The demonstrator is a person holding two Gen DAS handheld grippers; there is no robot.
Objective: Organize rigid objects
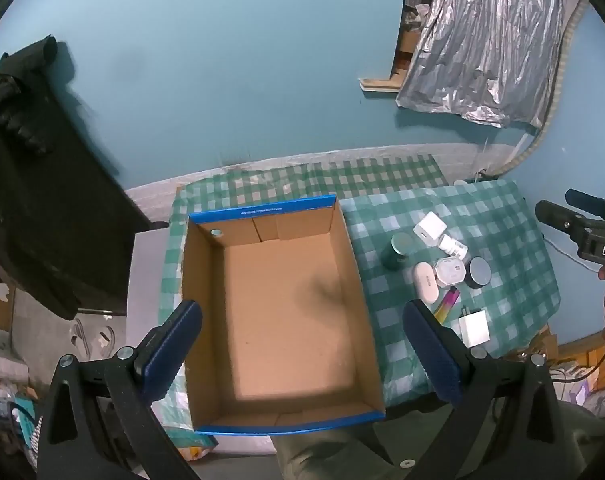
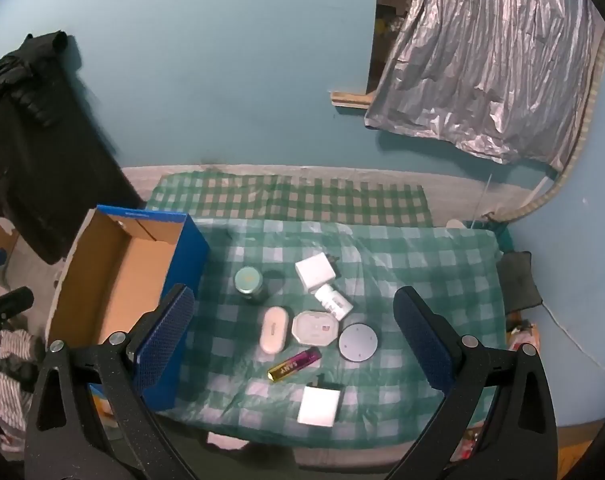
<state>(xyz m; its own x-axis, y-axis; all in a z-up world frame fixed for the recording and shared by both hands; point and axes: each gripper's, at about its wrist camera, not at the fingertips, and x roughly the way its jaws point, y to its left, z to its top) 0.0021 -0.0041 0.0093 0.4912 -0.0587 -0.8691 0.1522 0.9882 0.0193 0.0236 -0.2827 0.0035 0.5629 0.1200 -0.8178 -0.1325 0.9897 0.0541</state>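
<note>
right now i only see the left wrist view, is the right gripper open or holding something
Observer: The right gripper is open and holds nothing; it hangs above the small items on the cloth.
Operator: whats that pink and gold stick by the white charger
Observer: In the right wrist view the stick reads SANY on its gold end. It lies flat, apart from the white charger.
Operator: is the box plain cardboard outside too
Observer: No, the cardboard box has a blue outer side wall facing the items.
</note>
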